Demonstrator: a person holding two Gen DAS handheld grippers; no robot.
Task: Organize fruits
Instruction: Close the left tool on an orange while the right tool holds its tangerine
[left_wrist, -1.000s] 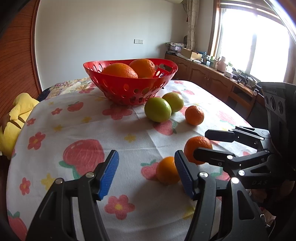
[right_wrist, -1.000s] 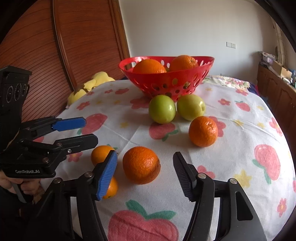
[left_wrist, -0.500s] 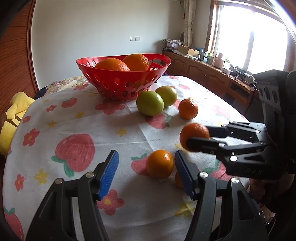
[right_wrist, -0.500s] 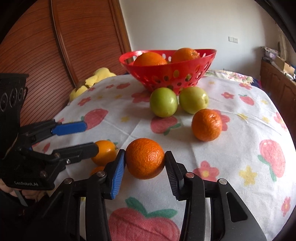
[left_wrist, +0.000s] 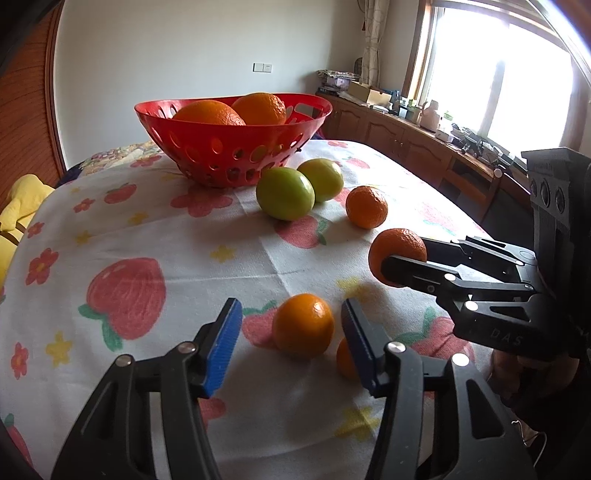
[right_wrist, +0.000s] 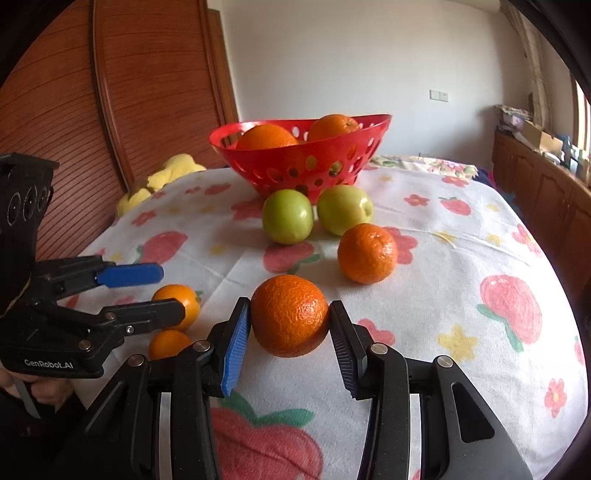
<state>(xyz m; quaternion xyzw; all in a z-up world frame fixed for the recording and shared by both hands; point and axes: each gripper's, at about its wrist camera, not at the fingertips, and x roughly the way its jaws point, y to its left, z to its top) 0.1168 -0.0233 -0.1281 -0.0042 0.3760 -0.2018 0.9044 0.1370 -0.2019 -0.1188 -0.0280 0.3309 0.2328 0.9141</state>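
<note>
A: Orange mandarin (right_wrist: 290, 315) is clamped between both pads of the right tool (right_wrist: 290, 332), lifted clear of the counter (right_wrist: 461, 258).
B: Left tool (left_wrist: 291, 345)?
A: Jaws spread wide, gripping nothing. A small orange (left_wrist: 303, 325) sits on the cloth just ahead of the gap, a second small one (left_wrist: 345, 360) partly hidden behind its right finger.
B: Rest of the fruit?
A: Red basket (right_wrist: 314, 166) at the far side holds two big oranges. Two green apples (right_wrist: 288, 216) touch each other just in front of it; another mandarin (right_wrist: 367, 253) lies near them, loose.
</note>
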